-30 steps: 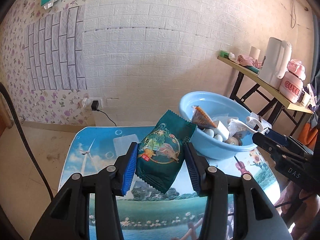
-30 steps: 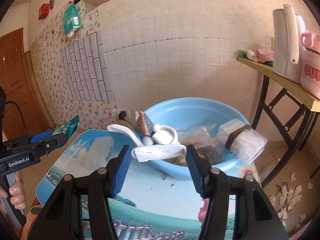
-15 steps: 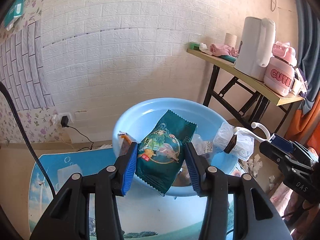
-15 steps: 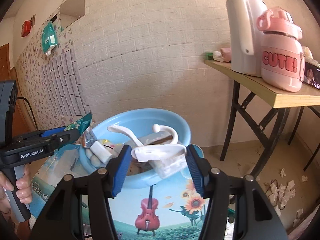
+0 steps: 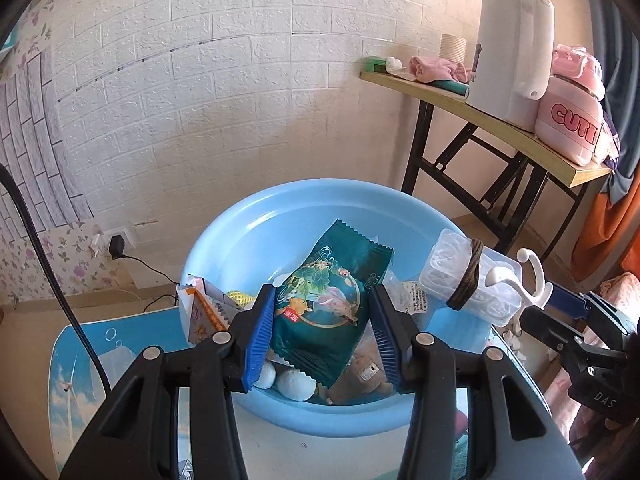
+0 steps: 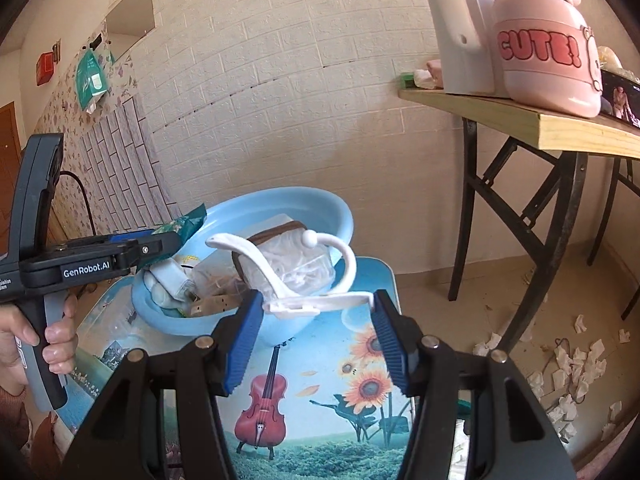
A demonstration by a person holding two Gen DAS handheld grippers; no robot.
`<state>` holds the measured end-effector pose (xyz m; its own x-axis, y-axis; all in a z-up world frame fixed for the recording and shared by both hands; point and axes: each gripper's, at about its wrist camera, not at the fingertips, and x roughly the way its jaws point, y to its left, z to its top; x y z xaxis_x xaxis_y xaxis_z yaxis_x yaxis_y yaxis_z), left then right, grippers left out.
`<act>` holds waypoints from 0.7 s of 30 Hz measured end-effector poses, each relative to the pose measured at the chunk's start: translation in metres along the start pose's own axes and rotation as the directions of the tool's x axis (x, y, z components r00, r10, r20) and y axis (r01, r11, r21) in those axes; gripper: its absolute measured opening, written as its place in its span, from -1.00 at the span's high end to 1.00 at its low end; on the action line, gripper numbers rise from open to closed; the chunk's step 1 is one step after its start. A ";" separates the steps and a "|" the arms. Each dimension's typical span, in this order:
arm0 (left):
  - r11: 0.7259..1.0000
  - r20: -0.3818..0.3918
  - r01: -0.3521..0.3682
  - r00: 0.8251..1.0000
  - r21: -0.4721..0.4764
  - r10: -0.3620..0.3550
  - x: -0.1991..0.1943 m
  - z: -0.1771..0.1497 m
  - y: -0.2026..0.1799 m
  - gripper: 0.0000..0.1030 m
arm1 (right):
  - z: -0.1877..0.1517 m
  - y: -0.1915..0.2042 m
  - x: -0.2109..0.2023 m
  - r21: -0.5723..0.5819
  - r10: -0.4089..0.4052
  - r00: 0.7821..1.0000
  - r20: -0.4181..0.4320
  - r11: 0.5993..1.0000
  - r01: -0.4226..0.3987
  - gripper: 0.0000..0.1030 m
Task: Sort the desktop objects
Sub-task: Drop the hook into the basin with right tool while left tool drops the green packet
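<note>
- Low table [image 6: 372,364] with a printed top of violin and sunflowers, carrying the blue basin [image 5: 280,216] near its far edge.
- Basin heaped with odds and ends: an orange packet [image 5: 200,312] leaning at the left rim, white balls [image 5: 294,384] at the near side, a clear plastic box [image 5: 468,280] bound with a dark band propped on the right rim.
- Left gripper [image 5: 322,332] above the basin, blue pads pinching a green snack packet [image 5: 328,304] by its sides; long axis tilted, top end pointing up and to the right, lower corner hanging over the basin's contents.
- Right gripper [image 6: 318,314] beside the basin's right edge, pads clamping a white hook [image 6: 304,272] by its flat base; base lying crosswise between the pads, curved prongs rising away toward the basin.
</note>
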<state>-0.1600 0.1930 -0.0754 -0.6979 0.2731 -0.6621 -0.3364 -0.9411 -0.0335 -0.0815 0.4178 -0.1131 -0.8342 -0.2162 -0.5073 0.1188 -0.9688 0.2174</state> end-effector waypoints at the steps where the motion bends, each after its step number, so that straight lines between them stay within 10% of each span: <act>1: 1.000 -0.003 0.001 1.000 0.002 -0.001 0.002 0.000 0.000 0.10 | 0.002 0.002 0.004 -0.004 0.004 1.000 -0.002 1.000 -0.004 -0.07; 21: 0.997 0.036 -0.063 0.997 -0.041 0.065 -0.020 -0.003 0.035 -0.46 | 0.011 0.052 0.051 -0.110 0.062 0.996 -0.067 0.991 -0.070 -0.08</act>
<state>-0.1557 0.1536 -0.0653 -0.7408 0.2185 -0.6352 -0.2654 -0.9639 -0.0220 -0.1244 0.3574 -0.1183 -0.7871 -0.2838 -0.5476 0.2353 -0.9589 0.1588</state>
